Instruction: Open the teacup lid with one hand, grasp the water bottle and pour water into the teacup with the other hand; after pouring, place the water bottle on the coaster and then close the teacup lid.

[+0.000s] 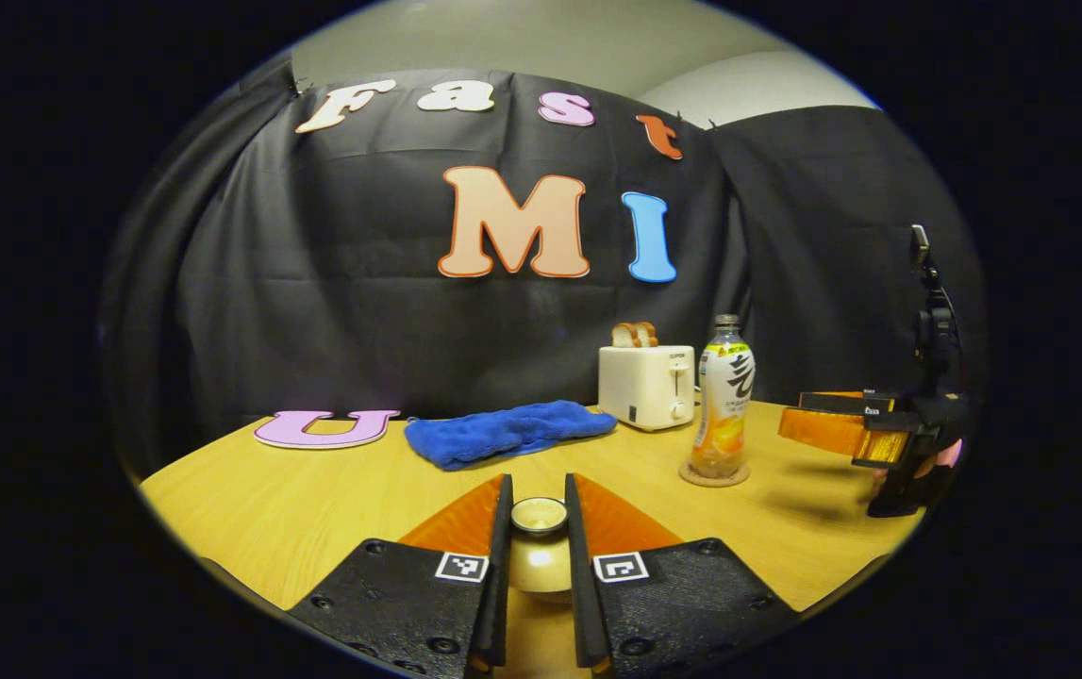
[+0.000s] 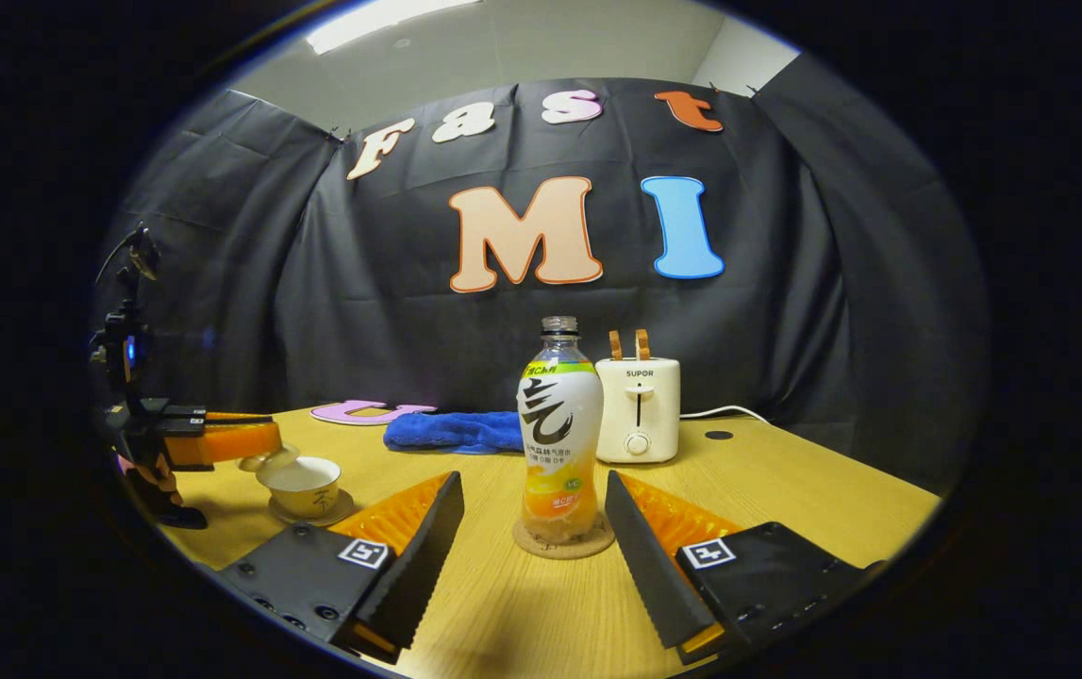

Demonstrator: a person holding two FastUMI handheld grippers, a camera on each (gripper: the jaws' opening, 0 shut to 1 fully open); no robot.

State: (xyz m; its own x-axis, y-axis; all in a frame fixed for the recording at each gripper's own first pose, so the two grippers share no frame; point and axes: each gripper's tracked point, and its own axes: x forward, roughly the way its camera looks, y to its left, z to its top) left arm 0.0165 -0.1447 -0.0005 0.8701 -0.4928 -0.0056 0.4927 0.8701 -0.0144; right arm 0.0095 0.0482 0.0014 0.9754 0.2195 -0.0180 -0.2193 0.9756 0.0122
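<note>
Teacup lid (image 1: 539,515), small, round, pale ceramic w/ knob, sits between the fingers of the left tool (image 1: 538,575); the jaws look closed on it. In the right gripper view the lid is lifted just above the pale ceramic teacup (image 2: 302,484) at 9 o'clock, prob. so the cup is free for pouring. Clear plastic water bottle (image 2: 559,432) w/ orange drink stands upright on the round cork coaster (image 2: 563,542) at 12 o'clock of the right tool (image 2: 533,528), which is wide open, holding nothing, either side of the bottle. Wooden desk (image 2: 786,490) carries all.
</note>
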